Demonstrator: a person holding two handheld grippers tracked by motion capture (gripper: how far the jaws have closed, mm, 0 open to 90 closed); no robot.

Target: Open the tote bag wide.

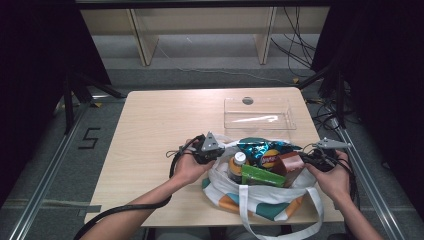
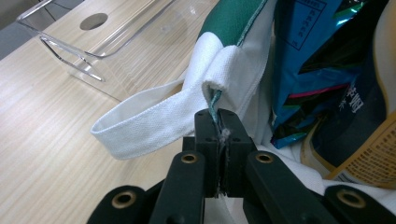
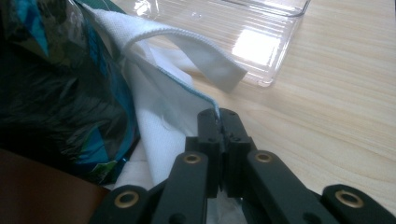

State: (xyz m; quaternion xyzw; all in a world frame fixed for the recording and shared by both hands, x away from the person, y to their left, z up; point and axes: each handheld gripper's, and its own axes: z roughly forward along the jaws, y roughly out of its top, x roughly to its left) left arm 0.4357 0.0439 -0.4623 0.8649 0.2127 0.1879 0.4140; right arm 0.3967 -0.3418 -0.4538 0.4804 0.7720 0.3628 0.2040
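Sat near the front edge of the light wooden table (image 1: 150,130), right of centre: a white tote bag (image 1: 260,197) with green, orange and teal patches, mouth pulled wide. Packed with a blue snack packet (image 1: 260,146), a yellow-and-red chip bag (image 1: 270,158), a capped bottle (image 1: 238,165), a green box (image 1: 262,176) and a brown box (image 1: 292,162). Hung over the table's near edge: one white strap loop (image 1: 280,225).

Left gripper (image 2: 217,122) clamped tight on the bag's left rim, jaws pressed together with the green-piped hem pinched between them; seen from the left gripper view, just beyond the tips, a white handle loop (image 2: 154,123) lying flat on the wood. Right gripper (image 3: 218,117) likewise squeezed shut on the right rim, thin white cloth with a pale blue edge caught between the pads; another white strap (image 3: 205,56) arched above it.

Stood behind the bag, toward the far edge and close to the right edge: a clear plastic tray (image 1: 259,114), just beyond the packet tops, apart from both grippers. Small margin between the right hand (image 1: 334,177) and the table's right edge. Wide bare wood across the whole left half, from the left hand (image 1: 190,167) out to the left edge, and also along the far side left of the tray.
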